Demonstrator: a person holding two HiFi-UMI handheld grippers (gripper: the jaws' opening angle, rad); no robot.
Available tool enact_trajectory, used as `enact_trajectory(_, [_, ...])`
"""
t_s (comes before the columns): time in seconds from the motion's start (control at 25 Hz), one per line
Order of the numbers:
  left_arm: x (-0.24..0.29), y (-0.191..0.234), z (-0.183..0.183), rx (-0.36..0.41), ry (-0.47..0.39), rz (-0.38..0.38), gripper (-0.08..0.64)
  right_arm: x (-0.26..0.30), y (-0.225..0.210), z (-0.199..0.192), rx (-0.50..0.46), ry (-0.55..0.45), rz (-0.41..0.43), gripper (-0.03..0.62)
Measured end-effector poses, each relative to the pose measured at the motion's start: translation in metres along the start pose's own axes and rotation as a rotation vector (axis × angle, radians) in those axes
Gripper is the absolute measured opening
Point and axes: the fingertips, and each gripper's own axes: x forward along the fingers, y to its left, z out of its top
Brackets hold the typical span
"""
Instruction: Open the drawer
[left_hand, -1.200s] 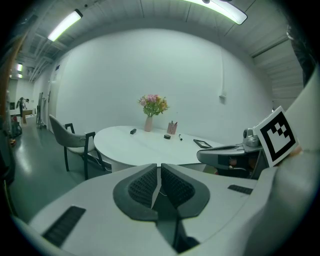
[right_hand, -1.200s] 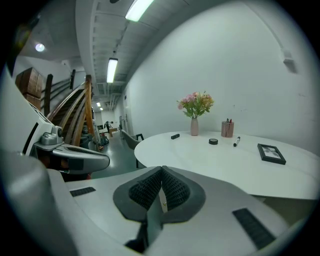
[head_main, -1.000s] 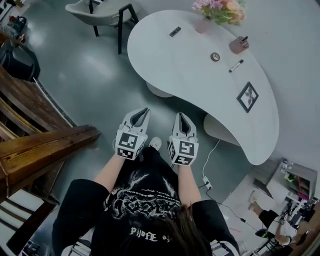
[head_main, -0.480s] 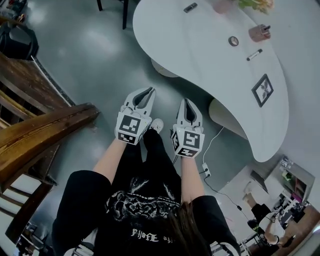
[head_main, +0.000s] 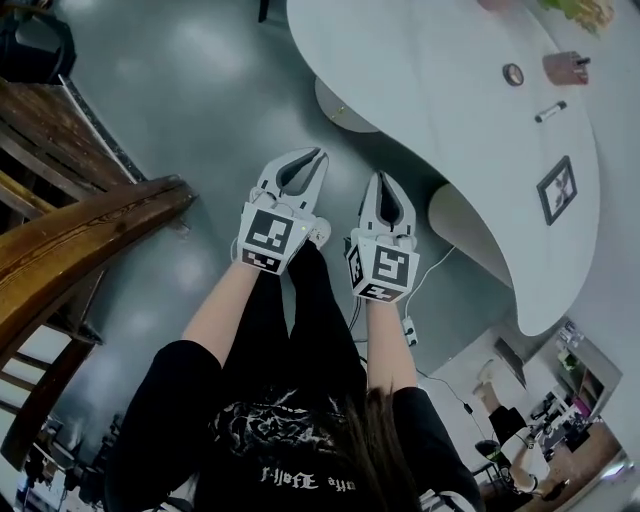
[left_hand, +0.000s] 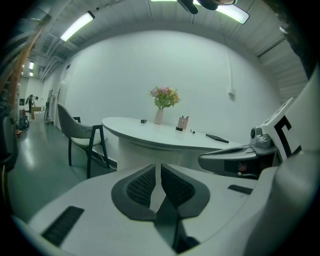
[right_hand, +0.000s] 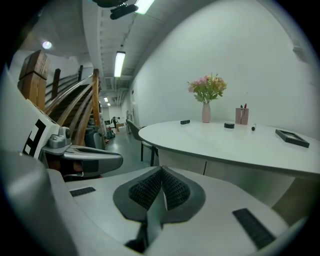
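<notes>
Both tools stand higher in the head view than a second ago. The white surface (head_main: 440, 90) has slid toward the top right corner, and the chair has dropped out of that view.

1. Left tool (left_hand: 160, 172): clenched, ribbed pads together, nothing between them. It is held in the air above the floor, well apart from the surface.
2. Right tool (right_hand: 161, 175): clenched and likewise empty, just beside the left tool and pointing toward the surface.
3. Task object: no drawer front can be picked out with certainty. The pedestal (head_main: 470, 225) under the surface shows a vertical seam in the right gripper view, so the drawer is probably there. No handle is visible.
4. Step in hand, as judged: approach. Neither tool touches any furniture, and the drawer is not yet reached.
5. Next move, as judged: bring one tool to the pedestal front, release its jaws, close them on a handle or edge, then pull straight outward.

Containers on the surface:
- Vase (left_hand: 159, 116): upright, holds pink flowers (left_hand: 164, 96).
- Pen holder (left_hand: 182, 123): upright, near the vase, holds a few pens.
</notes>
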Motion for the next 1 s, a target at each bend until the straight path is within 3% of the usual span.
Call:
enact_trajectory(0.4, [0.025, 0.038, -0.048, -0.016, 0.001, 0.029, 0.032, 0.042, 0.002, -0.028, 0.0, -0.018, -0.013, 0.025])
enact_trajectory(1.0, [0.09, 0.066, -0.091, -0.025, -0.027, 0.01, 0.036, 0.089, -0.009, -0.075, -0.008, -0.02, -0.046, 0.025])
